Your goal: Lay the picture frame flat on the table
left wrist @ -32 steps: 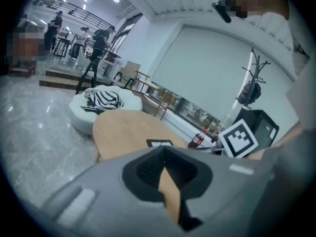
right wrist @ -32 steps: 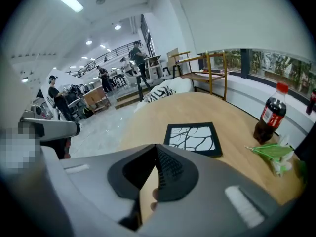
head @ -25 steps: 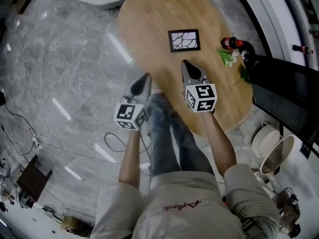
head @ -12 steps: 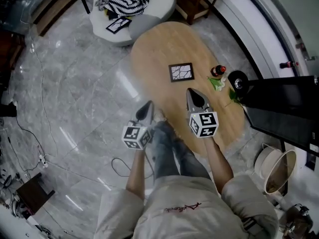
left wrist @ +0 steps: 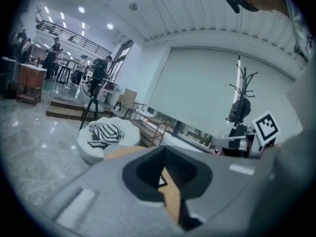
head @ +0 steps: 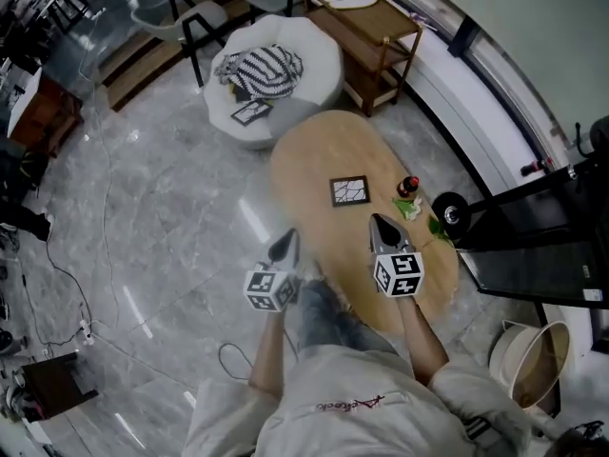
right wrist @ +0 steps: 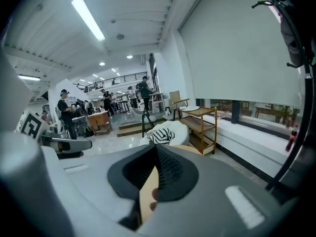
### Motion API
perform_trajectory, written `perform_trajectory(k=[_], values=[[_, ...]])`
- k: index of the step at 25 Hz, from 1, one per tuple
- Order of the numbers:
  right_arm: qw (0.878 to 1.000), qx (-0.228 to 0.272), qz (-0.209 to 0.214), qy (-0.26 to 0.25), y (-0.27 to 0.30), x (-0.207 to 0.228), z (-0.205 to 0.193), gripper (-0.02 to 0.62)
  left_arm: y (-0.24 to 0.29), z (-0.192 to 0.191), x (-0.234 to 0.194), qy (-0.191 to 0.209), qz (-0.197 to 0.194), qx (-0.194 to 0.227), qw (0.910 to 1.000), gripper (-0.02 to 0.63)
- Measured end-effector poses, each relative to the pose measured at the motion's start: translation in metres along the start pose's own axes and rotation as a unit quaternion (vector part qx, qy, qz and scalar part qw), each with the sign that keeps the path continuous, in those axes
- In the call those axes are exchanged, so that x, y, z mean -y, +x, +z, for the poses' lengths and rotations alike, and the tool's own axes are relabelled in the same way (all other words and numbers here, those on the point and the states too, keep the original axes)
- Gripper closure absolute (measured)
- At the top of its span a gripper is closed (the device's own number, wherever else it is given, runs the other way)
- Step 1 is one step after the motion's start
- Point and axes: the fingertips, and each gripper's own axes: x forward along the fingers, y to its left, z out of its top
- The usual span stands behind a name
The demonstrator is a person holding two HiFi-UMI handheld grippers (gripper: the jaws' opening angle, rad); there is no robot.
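- Right gripper: jaws pressed together, nothing between them, held above the near end of the oval wooden table.
- Left gripper: jaws likewise closed and empty, over the floor just off the table's edge.
- Picture frame: lying face up on the table top, at 11 o'clock from the right gripper, well apart from both.
- Dark bottle: at the frame's 3 o'clock, near it.
- Judgement: the frame looks already flat; best keep both grippers clear of it and the bottle.
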Motion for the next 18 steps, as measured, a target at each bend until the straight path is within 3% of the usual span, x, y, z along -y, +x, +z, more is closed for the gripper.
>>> perform_trajectory(k=[18], values=[[0.998, 0.049, 0.017, -0.035, -0.124, -0.014, 0.06, 0.594, -0.097, 0.069, 0.08, 0.055, 0.017, 0.055, 0.9968, 0.606]])
